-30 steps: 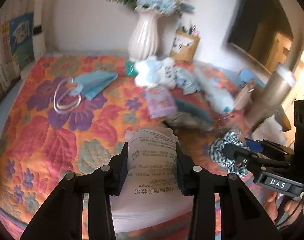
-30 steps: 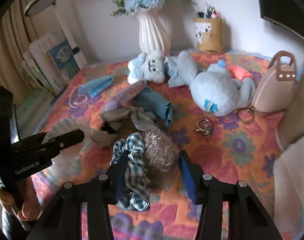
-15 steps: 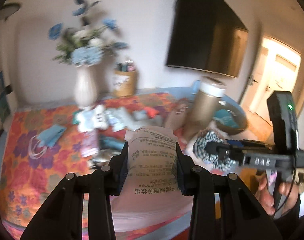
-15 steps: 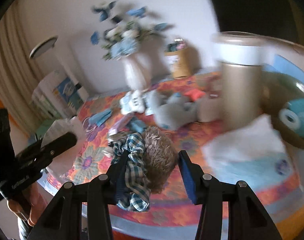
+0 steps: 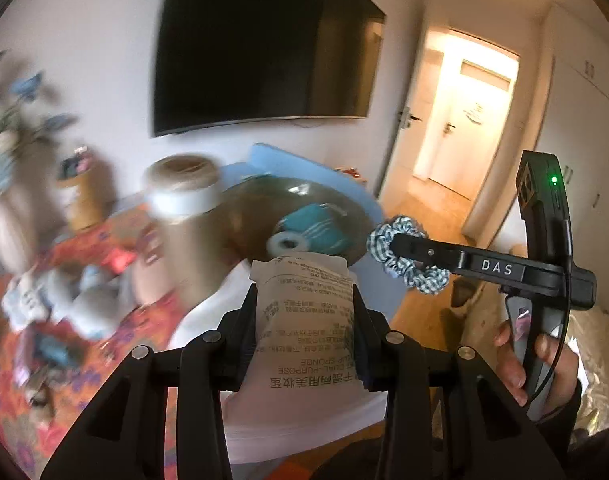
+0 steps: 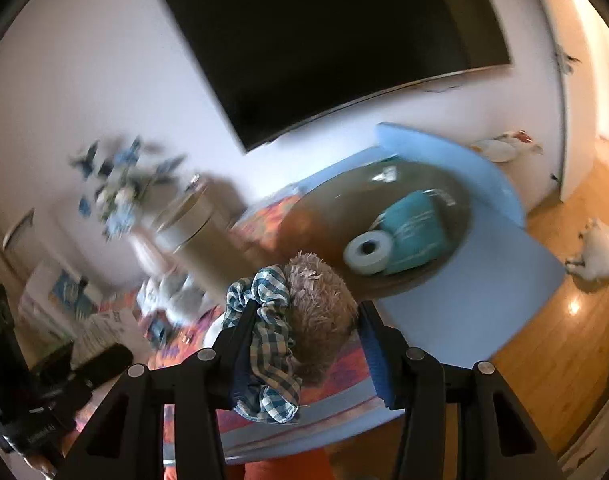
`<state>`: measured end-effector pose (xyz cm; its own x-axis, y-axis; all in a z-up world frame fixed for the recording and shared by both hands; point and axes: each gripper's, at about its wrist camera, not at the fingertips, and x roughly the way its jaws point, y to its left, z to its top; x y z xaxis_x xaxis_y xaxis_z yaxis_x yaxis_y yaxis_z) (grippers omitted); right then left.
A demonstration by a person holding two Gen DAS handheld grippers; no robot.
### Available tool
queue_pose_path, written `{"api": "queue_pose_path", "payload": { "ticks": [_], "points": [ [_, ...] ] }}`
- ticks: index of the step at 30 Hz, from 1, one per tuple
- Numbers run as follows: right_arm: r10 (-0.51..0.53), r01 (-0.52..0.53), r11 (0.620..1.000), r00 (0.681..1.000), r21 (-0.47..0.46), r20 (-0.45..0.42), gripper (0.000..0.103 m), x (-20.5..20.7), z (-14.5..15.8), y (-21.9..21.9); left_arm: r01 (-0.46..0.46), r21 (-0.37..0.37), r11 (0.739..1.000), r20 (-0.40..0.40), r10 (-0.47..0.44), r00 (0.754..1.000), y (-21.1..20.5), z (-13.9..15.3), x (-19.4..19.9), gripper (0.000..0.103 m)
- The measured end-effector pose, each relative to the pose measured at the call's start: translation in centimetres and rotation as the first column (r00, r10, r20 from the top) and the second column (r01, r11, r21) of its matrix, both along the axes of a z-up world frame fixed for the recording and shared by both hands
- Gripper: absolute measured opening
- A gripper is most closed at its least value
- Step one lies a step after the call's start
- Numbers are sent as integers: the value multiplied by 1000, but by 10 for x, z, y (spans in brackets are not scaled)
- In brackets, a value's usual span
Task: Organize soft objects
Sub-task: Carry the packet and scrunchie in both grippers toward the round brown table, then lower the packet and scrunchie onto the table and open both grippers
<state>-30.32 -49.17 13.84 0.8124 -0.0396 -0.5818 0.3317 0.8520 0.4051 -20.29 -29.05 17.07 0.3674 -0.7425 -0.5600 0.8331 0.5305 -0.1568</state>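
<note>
Packet (image 5: pixel 304 320) of sponge sits clamped between your left gripper's (image 5: pixel 304 332) fingers, printed side up, held above the table edge. Your right gripper (image 6: pixel 300 340) is closed on a checked scrunchie (image 6: pixel 264 344) and a brown fuzzy ball (image 6: pixel 320 312) pressed side by side. Both loads hang near the dark round tray (image 6: pixel 460 200), where a teal cloth (image 6: pixel 412 224) and tape roll (image 6: pixel 368 256) lie.

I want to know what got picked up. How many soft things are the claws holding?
3: a sponge packet in the left claw, a checked scrunchie and a fuzzy brown one in the right claw.
</note>
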Motion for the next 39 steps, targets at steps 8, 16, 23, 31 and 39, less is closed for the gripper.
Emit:
{"api": "queue_pose_path", "payload": {
  "ticks": [8, 16, 23, 31, 39],
  "points": [
    [-102, 100, 995, 992, 31, 77, 48, 5, 22, -57, -31, -8, 999, -8, 31, 999, -77, 26, 28, 36],
    [-191, 188, 980, 981, 62, 42, 49, 67, 15, -109, -190, 41, 981, -39, 192, 981, -132, 14, 88, 36],
    [-191, 196, 972, 980, 133, -48, 71, 120, -20, -147, -232, 78, 970, 37, 230, 972, -167, -1, 107, 83],
    [-196, 205, 960, 979, 192, -61, 71, 94, -29, -156, -161, 31, 986, 0, 161, 987, -161, 3, 93, 84],
    [-148, 154, 979, 988, 136, -49, 71, 62, -8, -112, -43, 9, 999, 90, 42, 995, -110, 27, 29, 84]
  ]
}}
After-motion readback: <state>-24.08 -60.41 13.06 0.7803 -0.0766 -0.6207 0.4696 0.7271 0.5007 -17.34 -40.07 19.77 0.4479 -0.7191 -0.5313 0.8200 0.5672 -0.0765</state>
